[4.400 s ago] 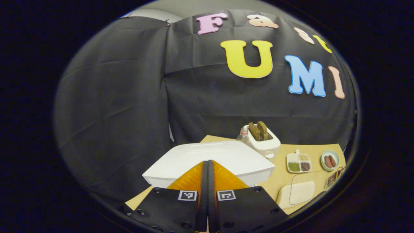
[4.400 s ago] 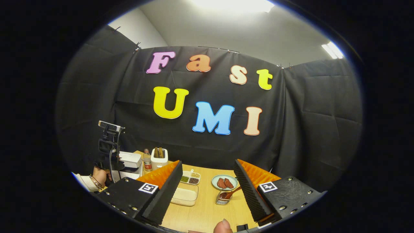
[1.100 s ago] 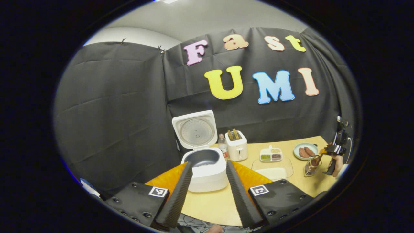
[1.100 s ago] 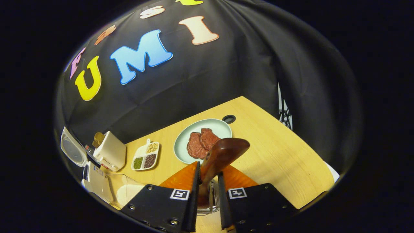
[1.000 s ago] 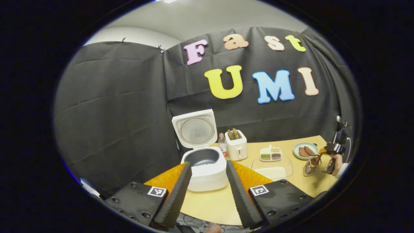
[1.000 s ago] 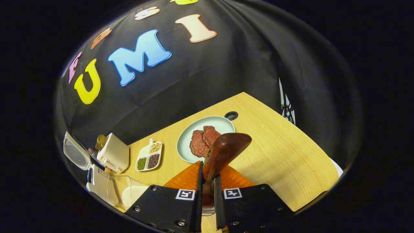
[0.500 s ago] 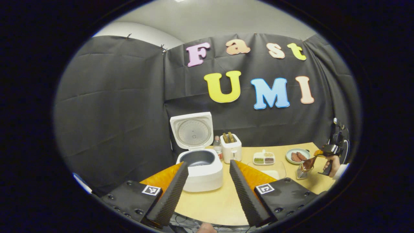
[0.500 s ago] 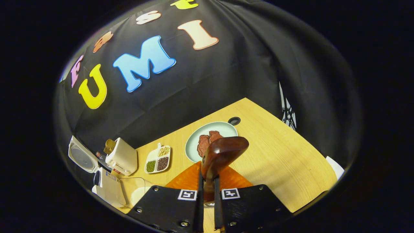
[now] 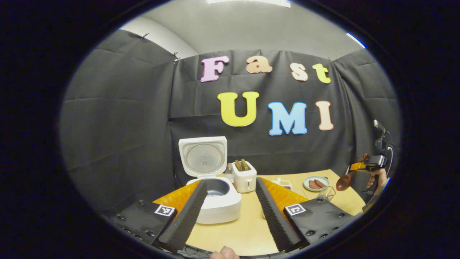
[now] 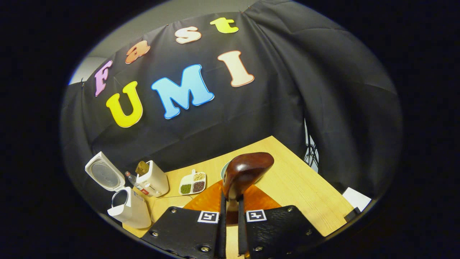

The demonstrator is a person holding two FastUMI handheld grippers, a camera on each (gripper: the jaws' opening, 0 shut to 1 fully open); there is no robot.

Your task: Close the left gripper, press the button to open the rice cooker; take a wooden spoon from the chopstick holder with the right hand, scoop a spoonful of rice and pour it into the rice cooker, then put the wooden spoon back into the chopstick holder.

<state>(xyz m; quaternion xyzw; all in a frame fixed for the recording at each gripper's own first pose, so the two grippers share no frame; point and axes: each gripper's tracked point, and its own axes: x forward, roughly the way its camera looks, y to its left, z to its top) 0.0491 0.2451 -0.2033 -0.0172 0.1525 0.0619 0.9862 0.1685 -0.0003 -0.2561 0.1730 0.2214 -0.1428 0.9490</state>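
Far left of the table: the rice cooker stands with its lid swung up and the dark inner pot open to the top, so I judge the button step done.
Left tongs: my left gripper hangs near the table's front edge with its jaws wide apart and nothing between them; the cooker sits beyond, partly behind the left finger.
Middle of the table: a toaster stands just right of the cooker with a small bottle between them, and farther right lies a divided dish of grains.
Rice: a clear container lies near the cooker in the right gripper view, mostly cut off by my own fingers; I take it for the rice, but I cannot make out the grains.
Right tongs: my right gripper has its jaws drawn narrow, both fingers pressing on the handle of the wooden spoon, whose bowl stands up ahead of the tips.
Spoon's place: in the left gripper view the spoon hangs in the air at the far right, above and clear of the chopstick holder, so I judge the taking-out done.
Step in hand: carrying the spoon toward the rice.
Next move: swing left and down, turning the bowl to dig in, keeping the grip firm.
Hard to tell: the plate is almost wholly hidden behind the spoon in the right gripper view.
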